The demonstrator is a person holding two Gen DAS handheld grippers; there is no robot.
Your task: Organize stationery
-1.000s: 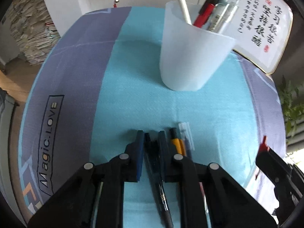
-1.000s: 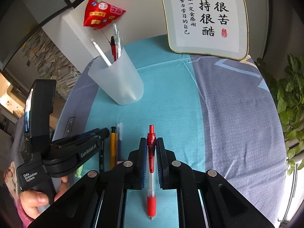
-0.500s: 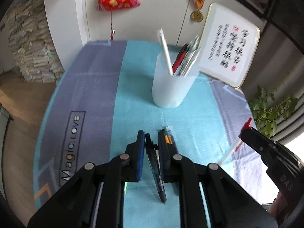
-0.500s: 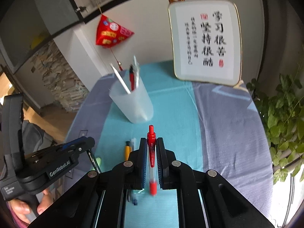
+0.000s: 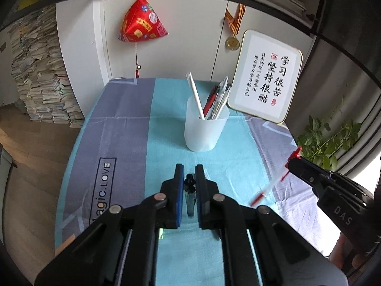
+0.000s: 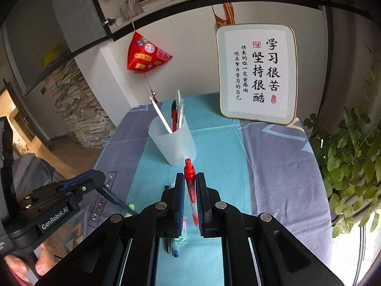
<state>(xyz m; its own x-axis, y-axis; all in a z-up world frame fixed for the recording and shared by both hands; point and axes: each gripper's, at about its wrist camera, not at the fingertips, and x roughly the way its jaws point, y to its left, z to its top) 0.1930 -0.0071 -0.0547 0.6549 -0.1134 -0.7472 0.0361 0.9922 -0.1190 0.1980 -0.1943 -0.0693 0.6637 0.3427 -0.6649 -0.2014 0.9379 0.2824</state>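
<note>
My left gripper (image 5: pixel 189 178) is shut on a dark pen (image 5: pixel 190 194) and holds it high above the table. My right gripper (image 6: pixel 190 183) is shut on a red pen (image 6: pixel 191 186), also raised; that pen shows at the right of the left wrist view (image 5: pixel 273 183). A frosted white cup (image 5: pixel 204 128) with several pens stands upright on the teal strip of cloth, ahead of both grippers; it also shows in the right wrist view (image 6: pixel 172 143). More pens (image 6: pixel 170 243) lie on the cloth below my right gripper.
A framed calligraphy plaque (image 6: pixel 258 74) leans against the wall at the back right of the table. A potted plant (image 6: pixel 352 162) stands off the right edge. A red ornament (image 5: pixel 142 21) hangs on the wall. Stacks of paper (image 5: pixel 40 83) stand left.
Both grippers have risen well above the table, each carrying its pen up. The cup now looks smaller and farther below.
</note>
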